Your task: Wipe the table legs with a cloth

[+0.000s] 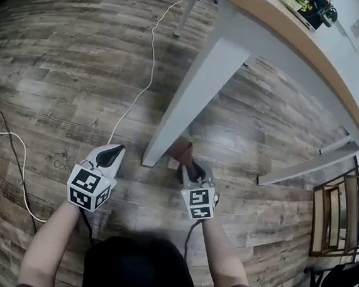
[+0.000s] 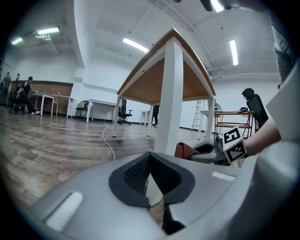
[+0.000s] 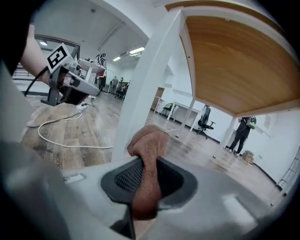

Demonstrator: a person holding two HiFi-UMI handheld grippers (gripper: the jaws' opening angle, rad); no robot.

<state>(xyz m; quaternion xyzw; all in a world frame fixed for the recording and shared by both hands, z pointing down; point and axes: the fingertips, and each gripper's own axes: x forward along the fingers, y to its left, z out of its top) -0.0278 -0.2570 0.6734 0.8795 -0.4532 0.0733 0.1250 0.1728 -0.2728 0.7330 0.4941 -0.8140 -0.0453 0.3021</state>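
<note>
Ok, head view: right claw (image 1: pixel 192 170) pinches cloth (image 1: pixel 182 150) just beside the foot of the leg (image 1: pixel 191 90); left claw (image 1: pixel 110 157) sits low on the leg's other side. Left gripper view: tips pressed together, nothing btwn. Right gripper view: cloth bunched btwn the pads. Looks soft, light, floppy, so I'd grip mid-fold to keep it from slipping.

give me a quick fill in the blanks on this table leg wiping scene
1. The right gripper is shut on a cloth coloured ____.
2. The left gripper has its jaws together and holds ____.
3. The white table leg stands on a ____ floor.

Missing words: brown; nothing; wooden
</note>
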